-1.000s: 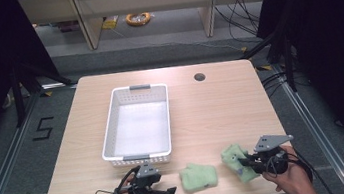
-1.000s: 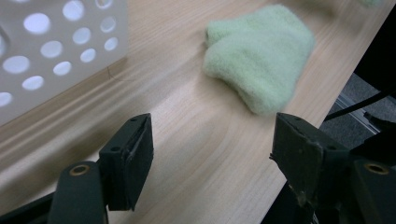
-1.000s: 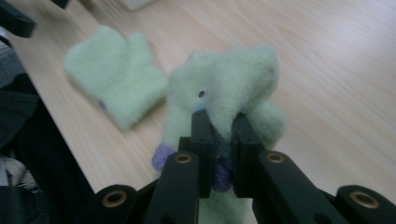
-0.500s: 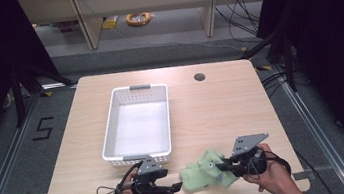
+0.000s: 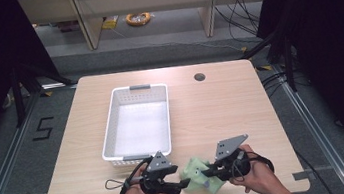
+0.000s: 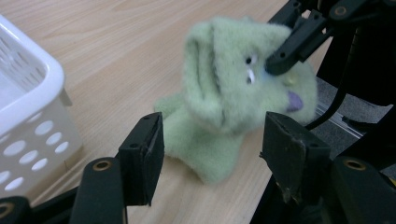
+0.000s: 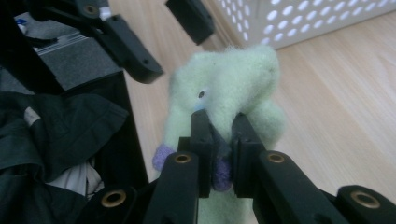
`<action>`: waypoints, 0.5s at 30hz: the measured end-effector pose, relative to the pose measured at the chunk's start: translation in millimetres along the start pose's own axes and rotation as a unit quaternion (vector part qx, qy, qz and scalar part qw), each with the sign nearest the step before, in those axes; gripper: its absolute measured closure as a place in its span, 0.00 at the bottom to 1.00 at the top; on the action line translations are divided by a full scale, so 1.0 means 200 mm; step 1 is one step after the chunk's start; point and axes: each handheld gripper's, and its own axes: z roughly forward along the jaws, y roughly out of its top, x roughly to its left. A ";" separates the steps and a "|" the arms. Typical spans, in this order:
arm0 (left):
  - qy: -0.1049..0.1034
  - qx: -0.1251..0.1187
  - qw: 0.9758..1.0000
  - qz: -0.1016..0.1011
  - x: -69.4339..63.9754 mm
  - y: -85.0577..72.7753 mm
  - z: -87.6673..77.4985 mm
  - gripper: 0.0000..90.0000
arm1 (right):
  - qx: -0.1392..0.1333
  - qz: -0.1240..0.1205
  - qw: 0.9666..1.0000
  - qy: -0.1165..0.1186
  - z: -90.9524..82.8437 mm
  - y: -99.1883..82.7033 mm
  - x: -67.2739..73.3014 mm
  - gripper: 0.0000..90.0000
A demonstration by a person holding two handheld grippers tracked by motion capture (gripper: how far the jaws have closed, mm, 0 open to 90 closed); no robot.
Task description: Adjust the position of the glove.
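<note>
Two grippers met over one fuzzy pale-green plush toy point(image 5: 199, 175) at the near edge of the wood-grain surface point(image 5: 221, 105), just in front of the white perforated plastic basket point(image 5: 135, 123). The right gripper point(image 7: 219, 135) had its jaws clamped on the toy's soft pile; its own view showed a purple patch there. The left gripper point(image 6: 210, 149) had just been closing, jaws apart either side of the toy; its view showed small stitched eyes.
</note>
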 end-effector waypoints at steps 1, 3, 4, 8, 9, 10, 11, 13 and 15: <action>-0.003 -0.002 1.000 0.007 0.00 0.00 0.00 0.45 | 0.002 -0.003 1.000 0.004 0.00 0.00 0.00 0.92; -0.005 0.001 1.000 0.005 0.00 0.01 0.01 0.47 | 0.000 -0.009 1.000 0.013 0.01 0.01 0.01 0.92; -0.010 -0.001 1.000 0.014 0.00 0.02 0.02 0.48 | -0.002 -0.005 1.000 0.013 0.02 0.01 0.02 0.92; -0.029 0.009 1.000 -0.001 0.01 0.01 0.04 0.55 | -0.003 -0.012 1.000 0.021 0.02 0.03 0.02 0.92; -0.024 0.013 1.000 0.008 0.01 0.01 0.04 0.61 | -0.001 -0.015 1.000 0.020 0.02 0.03 0.02 0.92; -0.024 0.014 1.000 0.010 0.01 0.01 0.04 0.67 | -0.002 -0.015 1.000 0.022 0.02 0.03 0.01 0.92; -0.023 0.012 1.000 -0.004 0.01 0.00 0.04 0.73 | -0.004 -0.014 1.000 0.021 0.02 0.03 0.01 0.92; -0.022 0.012 1.000 0.000 0.01 0.00 0.04 0.80 | 0.001 -0.010 1.000 0.016 0.03 0.04 0.00 0.92; -0.019 0.010 1.000 -0.014 0.01 0.00 0.05 0.83 | 0.005 -0.014 1.000 0.014 0.04 0.04 -0.01 0.92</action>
